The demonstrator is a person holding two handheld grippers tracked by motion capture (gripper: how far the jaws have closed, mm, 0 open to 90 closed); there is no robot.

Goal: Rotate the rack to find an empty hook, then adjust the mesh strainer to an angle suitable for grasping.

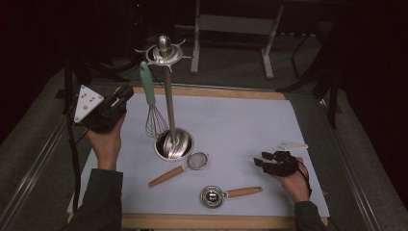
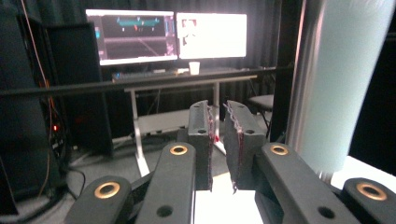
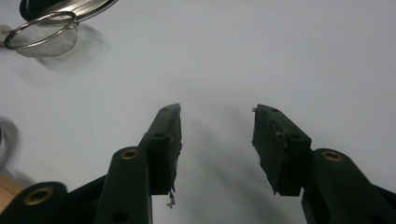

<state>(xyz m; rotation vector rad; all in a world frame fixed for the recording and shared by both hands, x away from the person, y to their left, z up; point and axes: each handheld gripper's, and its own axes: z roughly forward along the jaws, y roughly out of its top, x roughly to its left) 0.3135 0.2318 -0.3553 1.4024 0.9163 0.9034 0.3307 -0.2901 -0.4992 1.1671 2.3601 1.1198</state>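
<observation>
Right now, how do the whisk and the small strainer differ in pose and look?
The whisk hangs upright from the metal stand, while the small strainer lies flat on the white mat. The whisk has a pale green handle; the strainer has a wooden one. The whisk ends in looped wires, the strainer in a round mesh bowl. Both are long-handled kitchen tools, and no gripper holds either.

The right gripper (image 3: 217, 140) holds its black fingers (image 3: 166, 140) apart above the plain white surface (image 3: 280, 56), a small round wire-mesh strainer (image 3: 42, 35) lying far off.
</observation>
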